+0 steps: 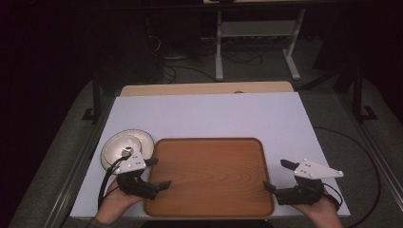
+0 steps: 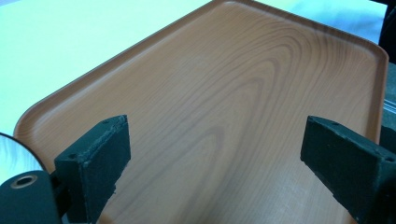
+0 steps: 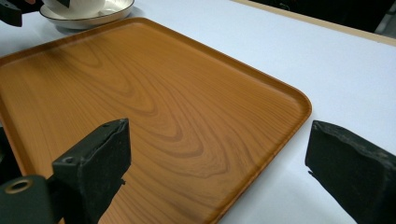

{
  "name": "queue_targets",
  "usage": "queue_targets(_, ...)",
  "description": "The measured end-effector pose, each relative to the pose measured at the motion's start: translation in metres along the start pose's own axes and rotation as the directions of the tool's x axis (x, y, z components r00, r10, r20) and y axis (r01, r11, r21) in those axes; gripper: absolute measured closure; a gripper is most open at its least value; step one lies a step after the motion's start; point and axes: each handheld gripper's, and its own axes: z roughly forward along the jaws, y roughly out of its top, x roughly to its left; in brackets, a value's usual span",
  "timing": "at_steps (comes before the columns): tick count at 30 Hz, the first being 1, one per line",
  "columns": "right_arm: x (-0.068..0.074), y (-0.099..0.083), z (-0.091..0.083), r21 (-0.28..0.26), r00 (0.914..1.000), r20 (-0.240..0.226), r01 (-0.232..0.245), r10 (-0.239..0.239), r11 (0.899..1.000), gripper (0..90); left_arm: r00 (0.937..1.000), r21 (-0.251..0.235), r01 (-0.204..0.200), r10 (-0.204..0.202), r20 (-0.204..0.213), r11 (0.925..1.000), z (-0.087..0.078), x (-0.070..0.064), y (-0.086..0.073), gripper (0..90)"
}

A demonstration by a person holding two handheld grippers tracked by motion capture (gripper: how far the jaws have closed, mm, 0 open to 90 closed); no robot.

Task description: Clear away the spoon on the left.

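A wooden tray (image 1: 209, 175) lies at the near middle of the white table top, with nothing on it. My left gripper (image 1: 158, 172) is open at the tray's left edge, its jaws reaching over the rim onto the wood grain (image 2: 219, 116). My right gripper (image 1: 277, 175) is open at the tray's right edge; one jaw hangs over the tray (image 3: 140, 102), the other over the white surface. A white saucer with a cup on it (image 1: 127, 148) sits just left of the tray's far left corner, and the saucer (image 3: 88, 14) also appears far off in the right gripper view.
The white board (image 1: 209, 114) covers the table, with a strip of bare wood (image 1: 204, 88) along its far edge. Beyond it stand a desk frame (image 1: 256, 42) and cables on the dark floor. A cable (image 1: 361, 156) loops off the table's right side.
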Motion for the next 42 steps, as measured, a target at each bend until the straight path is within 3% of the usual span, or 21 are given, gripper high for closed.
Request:
queue_targets(10, 0.0, 0.0, 0.0, -0.002, 1.0, 0.003, 0.0, 0.0, 1.0, 6.3, 1.0, 0.001, -0.001, 0.001, 0.009, 1.0, 0.0, -0.002, 0.001, 8.3)
queue_targets(15, 0.001, 0.0, 0.0, -0.002, 1.0, 0.002, 0.001, -0.001, 1.0, 6.3, 0.9997, 0.001, 0.004, -0.004, 0.025, 1.0, -0.002, -0.002, 0.0, 15.3)
queue_targets(25, 0.0, 0.001, -0.001, -0.013, 0.9999, 0.011, -0.005, 0.005, 1.0, 6.4, 0.9987, 0.004, 0.051, -0.051, 0.009, 0.9987, -0.013, 0.0, -0.003, 52.8)
queue_targets(34, 0.0, 0.001, -0.001, -0.019, 0.9999, 0.01, -0.007, 0.007, 1.0, 6.5, 0.998, 0.021, 0.063, -0.063, 0.005, 0.9978, -0.015, 0.002, -0.004, 85.6)
queue_targets(36, 0.0, 0.001, -0.001, -0.021, 0.9999, 0.01, -0.008, 0.008, 1.0, 6.6, 0.9979, 0.022, 0.065, -0.065, -0.002, 0.9977, -0.019, 0.002, -0.008, 89.2)
queue_targets(42, 0.0, 0.002, 0.0, -0.021, 0.9999, 0.012, -0.007, 0.007, 1.0, 6.7, 0.9976, 0.033, 0.068, -0.068, -0.014, 0.9971, -0.024, 0.004, -0.014, 89.3)
